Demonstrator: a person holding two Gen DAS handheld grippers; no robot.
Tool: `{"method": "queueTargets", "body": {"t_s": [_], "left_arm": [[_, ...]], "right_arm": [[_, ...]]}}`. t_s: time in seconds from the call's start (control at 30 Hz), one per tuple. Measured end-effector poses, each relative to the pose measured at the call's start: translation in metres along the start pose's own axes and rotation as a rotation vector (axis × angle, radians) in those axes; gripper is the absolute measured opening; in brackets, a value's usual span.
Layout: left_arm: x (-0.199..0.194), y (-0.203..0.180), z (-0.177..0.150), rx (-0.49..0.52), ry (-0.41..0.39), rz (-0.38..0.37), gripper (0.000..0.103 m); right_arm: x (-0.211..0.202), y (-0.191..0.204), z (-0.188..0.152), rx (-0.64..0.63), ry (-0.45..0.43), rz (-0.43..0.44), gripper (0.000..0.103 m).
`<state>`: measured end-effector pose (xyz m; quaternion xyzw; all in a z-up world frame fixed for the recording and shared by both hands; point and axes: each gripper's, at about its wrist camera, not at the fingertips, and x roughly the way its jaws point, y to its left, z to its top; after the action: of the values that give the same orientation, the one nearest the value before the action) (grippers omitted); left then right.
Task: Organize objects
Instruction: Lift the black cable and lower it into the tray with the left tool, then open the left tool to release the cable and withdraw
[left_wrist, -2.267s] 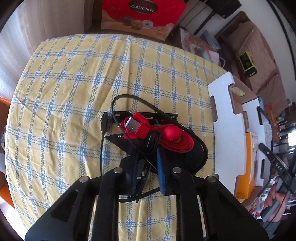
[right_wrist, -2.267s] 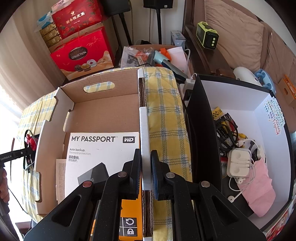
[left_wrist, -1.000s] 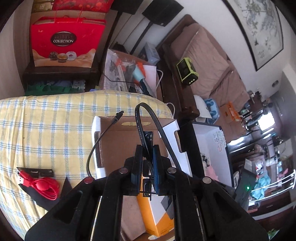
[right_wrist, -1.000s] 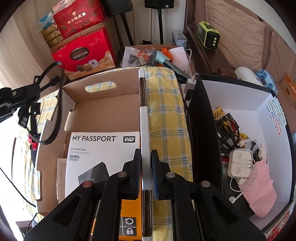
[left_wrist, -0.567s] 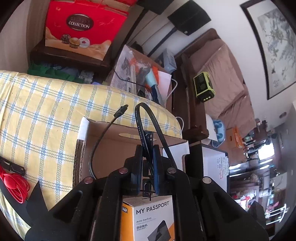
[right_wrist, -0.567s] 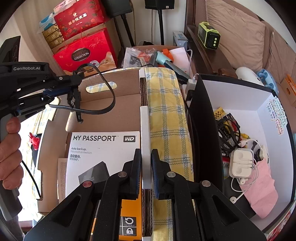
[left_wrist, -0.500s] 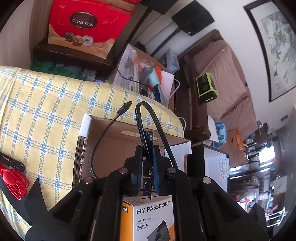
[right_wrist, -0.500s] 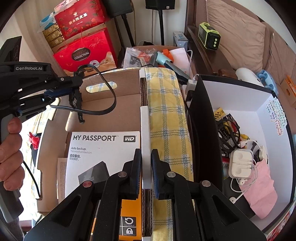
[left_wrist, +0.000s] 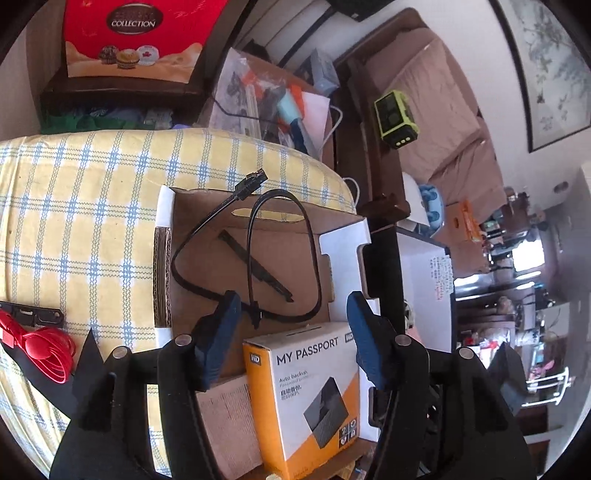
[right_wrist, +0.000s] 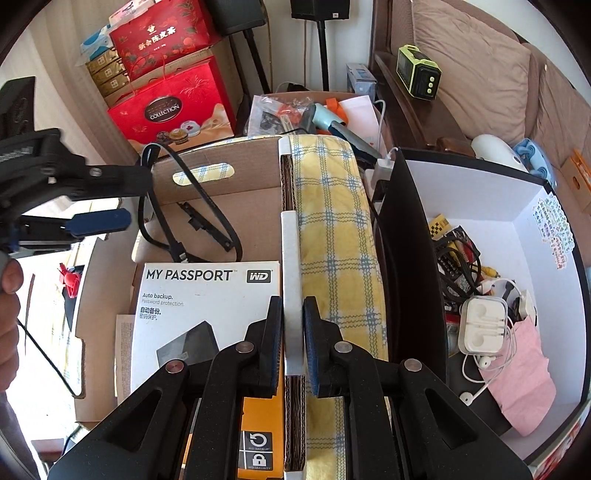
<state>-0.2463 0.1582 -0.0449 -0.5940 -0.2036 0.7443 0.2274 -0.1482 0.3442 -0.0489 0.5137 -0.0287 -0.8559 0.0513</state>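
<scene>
The left tool hangs spread wide above a black cable lying in the cardboard box beside a hard-drive carton, while the right tool clamps the box wall.

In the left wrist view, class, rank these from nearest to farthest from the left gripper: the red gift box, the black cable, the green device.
From the left gripper:
1. Black cable, in the cardboard box just ahead of the open fingers.
2. Green device, beyond, upper right, by the sofa.
3. Red gift box, upper left; barely farther, nearly too close to call.
</scene>
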Motion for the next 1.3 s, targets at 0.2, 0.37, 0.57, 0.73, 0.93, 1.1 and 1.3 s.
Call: {"method": "queueTargets", "body": {"t_s": [0.2,0.37,0.57,0.73,0.93,1.1,1.3], "left_arm": [[-0.025,0.001,-0.001,0.064,-0.009,0.033,0.06],[-0.042,0.001,0.001,0.113,-0.087,0.088,0.059],[-0.043,-0.013,0.016,0.215,-0.171,0.203,0.058],[-0.026,-0.018,0.035,0.269,-0.167,0.246,0.058],[-0.003,-0.025,0.046,0.336,-0.149,0.263,0.058],[0.021,-0.034,0.049,0.407,-0.116,0.338,0.058],[0.028,-0.031,0.051,0.386,-0.084,0.303,0.025]], "right_arm": [[0.0,-0.001,-0.001,0.001,0.0,0.002,0.011],[0.0,-0.001,-0.001,-0.001,0.0,-0.003,0.011],[0.001,0.001,-0.002,-0.009,0.005,-0.006,0.012],[0.0,0.001,-0.001,-0.007,0.005,-0.004,0.012],[0.001,0.0,0.0,-0.009,0.01,0.003,0.012],[0.0,0.0,0.0,-0.008,0.012,0.004,0.012],[0.001,0.001,0.0,-0.01,0.013,0.002,0.012]]}}
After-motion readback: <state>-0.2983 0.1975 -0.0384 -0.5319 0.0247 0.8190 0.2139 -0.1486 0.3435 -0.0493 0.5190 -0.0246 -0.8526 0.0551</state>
